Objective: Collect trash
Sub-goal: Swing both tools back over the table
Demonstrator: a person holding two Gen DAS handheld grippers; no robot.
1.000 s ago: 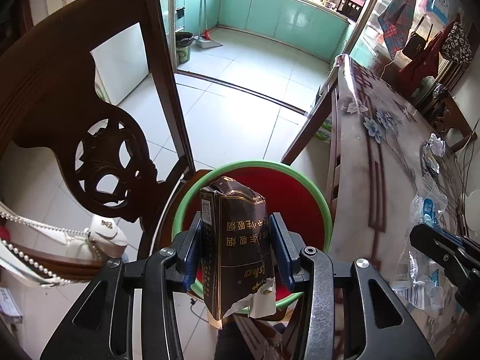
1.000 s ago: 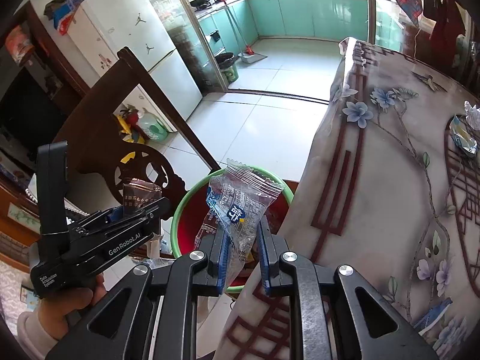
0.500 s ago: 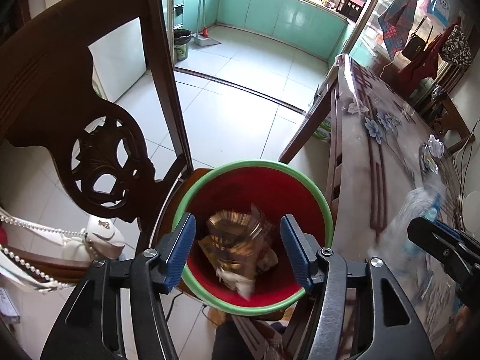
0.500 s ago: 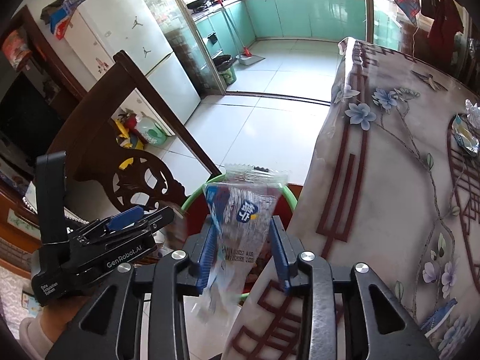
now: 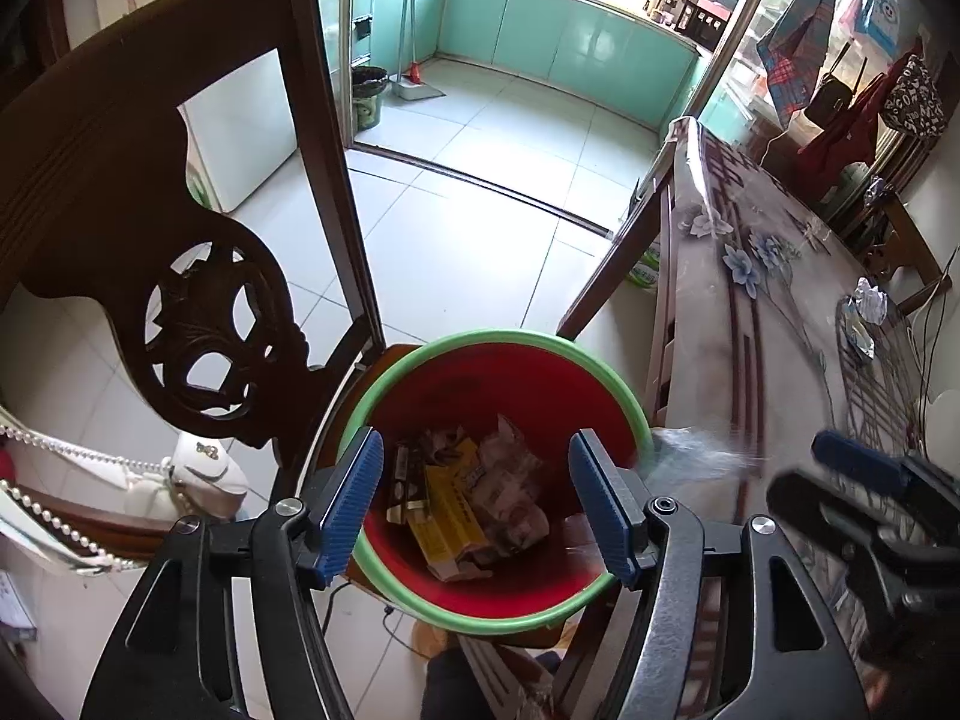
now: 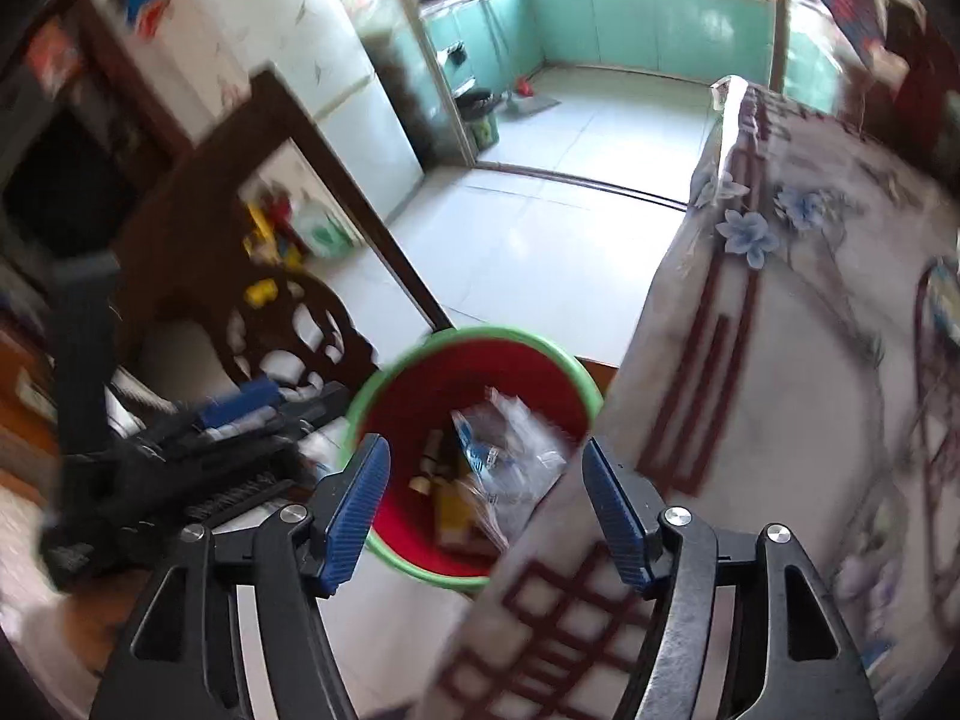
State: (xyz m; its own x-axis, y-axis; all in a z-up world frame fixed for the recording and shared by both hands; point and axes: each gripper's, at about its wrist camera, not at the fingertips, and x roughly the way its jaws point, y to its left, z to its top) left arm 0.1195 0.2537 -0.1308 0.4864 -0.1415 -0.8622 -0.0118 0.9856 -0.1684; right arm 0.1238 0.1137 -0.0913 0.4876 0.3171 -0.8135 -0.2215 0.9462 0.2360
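Observation:
A red bin with a green rim point(image 5: 606, 372) stands on a chair seat beside the table; it also shows in the right wrist view point(image 6: 528, 339). My left gripper point(image 5: 477, 507) is open and empty above it. Inside lie a dark packet point(image 5: 405, 483), a yellow box point(image 5: 450, 507) and crumpled wrappers point(image 5: 510, 495). My right gripper point(image 6: 486, 504) is open and empty over the bin's table side. A clear blue-printed wrapper point(image 6: 510, 456) lies blurred in the bin. In the left wrist view a blurred clear wrapper point(image 5: 690, 456) is at the rim.
A carved dark wooden chair back point(image 5: 198, 312) stands left of the bin. The table with a floral cloth point(image 5: 768, 312) runs along the right, with crumpled foil trash point(image 5: 864, 315) on it. A white bag with a pearl strap point(image 5: 198, 474) lies on the chair.
The dark packet dropped from my left gripper into the bin. My right gripper opened wide and the clear wrapper fell toward the bin. The right view is now motion-blurred.

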